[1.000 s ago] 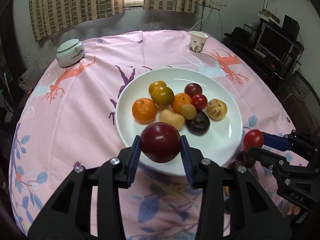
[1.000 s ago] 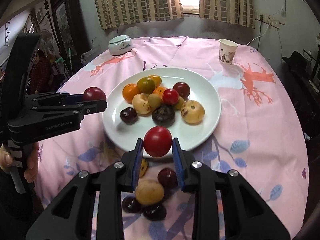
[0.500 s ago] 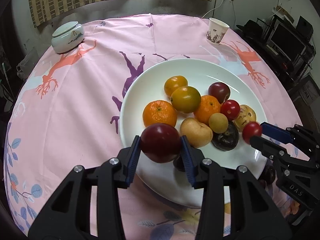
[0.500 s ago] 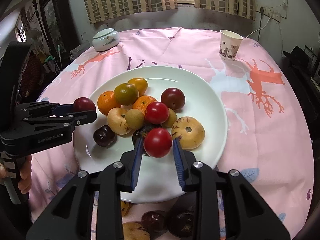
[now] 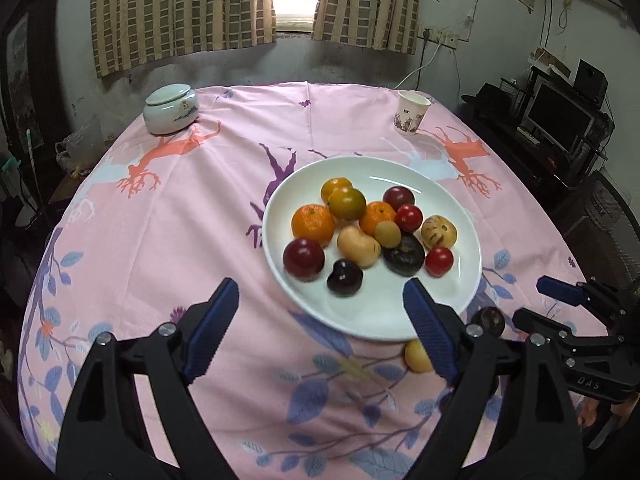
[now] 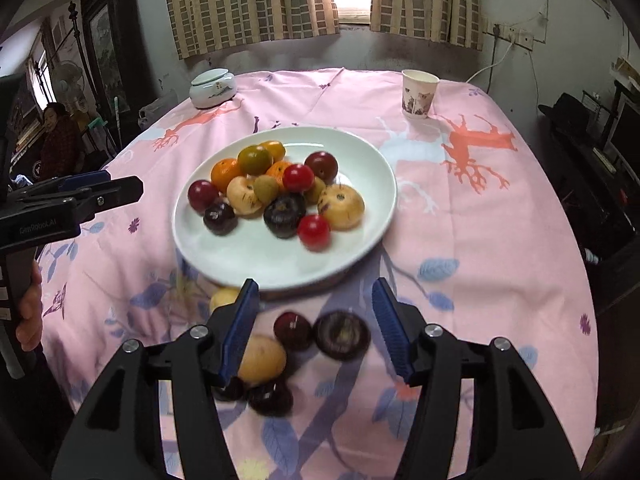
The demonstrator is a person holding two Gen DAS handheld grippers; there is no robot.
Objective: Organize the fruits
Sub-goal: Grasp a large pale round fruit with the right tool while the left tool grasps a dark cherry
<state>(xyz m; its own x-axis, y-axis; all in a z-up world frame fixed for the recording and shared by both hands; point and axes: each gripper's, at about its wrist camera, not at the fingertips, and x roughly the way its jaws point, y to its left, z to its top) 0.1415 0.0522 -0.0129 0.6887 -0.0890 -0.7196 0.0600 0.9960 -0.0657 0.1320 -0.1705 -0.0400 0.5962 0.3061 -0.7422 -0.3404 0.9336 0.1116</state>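
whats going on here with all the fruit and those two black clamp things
A person is sorting fruit onto a white plate using two handheld tools. Both the left claw and the right claw are open and empty. A dark red plum and a red tomato sit near the plate's front edge. Several fruits remain on the pink tablecloth beside the plate, including a tan fruit and a dark plum.

"DAS" on right gripper; "GenRobot.AI" on left gripper.
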